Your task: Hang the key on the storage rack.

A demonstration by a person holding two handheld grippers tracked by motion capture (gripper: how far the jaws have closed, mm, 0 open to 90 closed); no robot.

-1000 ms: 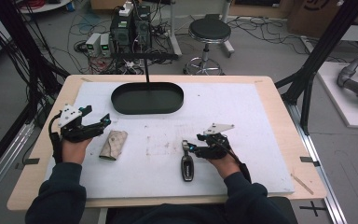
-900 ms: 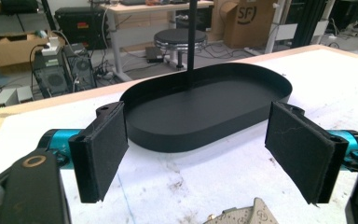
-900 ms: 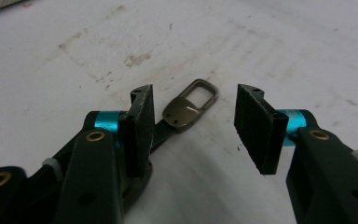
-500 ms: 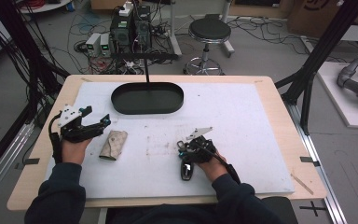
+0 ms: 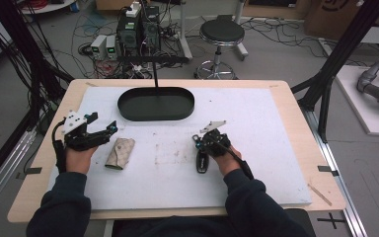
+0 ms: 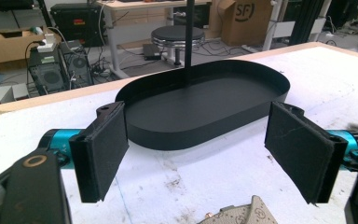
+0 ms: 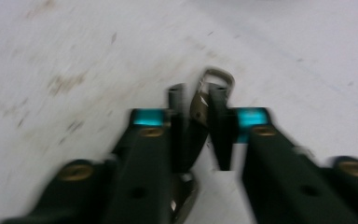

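A black key fob (image 5: 202, 163) with a metal ring (image 7: 218, 75) lies on the white mat in front of the person's right hand. My right gripper (image 5: 200, 143) is down over its far end. In the blurred right gripper view, the jaws stand almost together on the fob's metal end (image 7: 196, 105). My left gripper (image 5: 103, 122) hovers at the mat's left, wide open and holding nothing (image 6: 198, 149). A beige patterned pouch (image 5: 119, 153) lies just right of it, its corner (image 6: 242, 215) showing below the jaws. A black oval tray (image 5: 156, 118) sits behind, its front wall (image 6: 200, 135) ahead of the left jaws.
A thin black post (image 5: 154, 74) rises at the tray's back rim. The white mat (image 5: 276, 148) covers most of the wooden table (image 5: 39, 163). Behind the table are a stool (image 5: 222, 32), computers and cables on the floor.
My right gripper has moved left across the mat onto the key fob, and its jaws have come together around it. The left gripper and the pouch have not moved.
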